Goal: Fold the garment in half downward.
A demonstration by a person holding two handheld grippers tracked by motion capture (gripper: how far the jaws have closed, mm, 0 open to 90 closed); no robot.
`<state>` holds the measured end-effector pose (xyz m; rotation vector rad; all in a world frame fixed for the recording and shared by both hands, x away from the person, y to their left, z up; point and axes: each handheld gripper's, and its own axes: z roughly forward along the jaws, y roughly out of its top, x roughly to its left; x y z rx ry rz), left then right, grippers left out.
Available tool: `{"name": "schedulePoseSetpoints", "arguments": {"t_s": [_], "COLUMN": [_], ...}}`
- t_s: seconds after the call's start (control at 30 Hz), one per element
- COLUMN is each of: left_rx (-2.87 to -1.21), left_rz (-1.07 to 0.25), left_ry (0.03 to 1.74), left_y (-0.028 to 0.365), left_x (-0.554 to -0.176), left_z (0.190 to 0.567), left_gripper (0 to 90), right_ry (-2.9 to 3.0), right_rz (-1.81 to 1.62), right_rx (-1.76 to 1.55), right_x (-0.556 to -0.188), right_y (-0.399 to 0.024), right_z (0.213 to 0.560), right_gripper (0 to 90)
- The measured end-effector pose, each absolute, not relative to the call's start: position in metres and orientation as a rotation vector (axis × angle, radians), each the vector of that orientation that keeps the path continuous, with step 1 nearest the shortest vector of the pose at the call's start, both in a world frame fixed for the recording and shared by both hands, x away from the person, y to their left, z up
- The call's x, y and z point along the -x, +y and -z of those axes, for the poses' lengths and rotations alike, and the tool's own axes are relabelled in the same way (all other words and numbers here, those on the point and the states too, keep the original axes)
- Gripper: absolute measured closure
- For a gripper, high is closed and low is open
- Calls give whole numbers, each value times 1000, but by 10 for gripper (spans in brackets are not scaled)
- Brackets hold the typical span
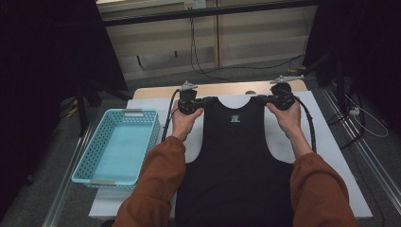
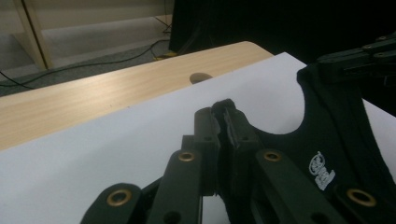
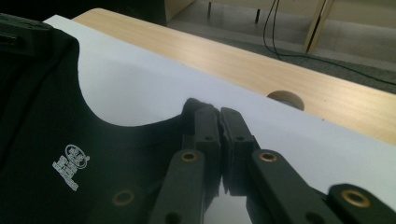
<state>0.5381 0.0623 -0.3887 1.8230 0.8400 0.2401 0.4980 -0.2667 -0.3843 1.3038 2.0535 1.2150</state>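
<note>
A black sleeveless vest (image 1: 234, 156) with a small white logo (image 1: 235, 118) below its neckline hangs from both grippers over the white sheet (image 1: 321, 142) on the table. My left gripper (image 1: 204, 100) is shut on the vest's left shoulder strap; in the left gripper view black cloth (image 2: 226, 106) is pinched between its jaws (image 2: 225, 122). My right gripper (image 1: 263, 98) is shut on the right shoulder strap, and the right gripper view shows its jaws (image 3: 218, 122) pressed together on the cloth (image 3: 192, 105). The vest's lower part lies toward the person's orange sleeves.
A light blue perforated basket (image 1: 119, 144) stands at the table's left edge. The wooden tabletop (image 1: 227, 88) with a round cable hole (image 1: 250, 92) shows beyond the sheet. Cables trail across the floor behind the table, with dark stands at both sides.
</note>
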Motion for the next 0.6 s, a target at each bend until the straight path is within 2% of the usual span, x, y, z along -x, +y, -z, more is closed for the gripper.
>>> {"name": "schedulePoseSetpoints", "arguments": {"t_s": [0.6], "left_rx": [-1794], "left_rz": [-250], "left_ry": [816], "left_y": [64], "left_x": [-543], "left_z": [360], "left_gripper": [850], "right_ry": [1983], "right_rz": [-1303], "right_rx": [-1257], "right_x": [-498], "right_y": [-272], "right_z": [355], "right_gripper": [870]}}
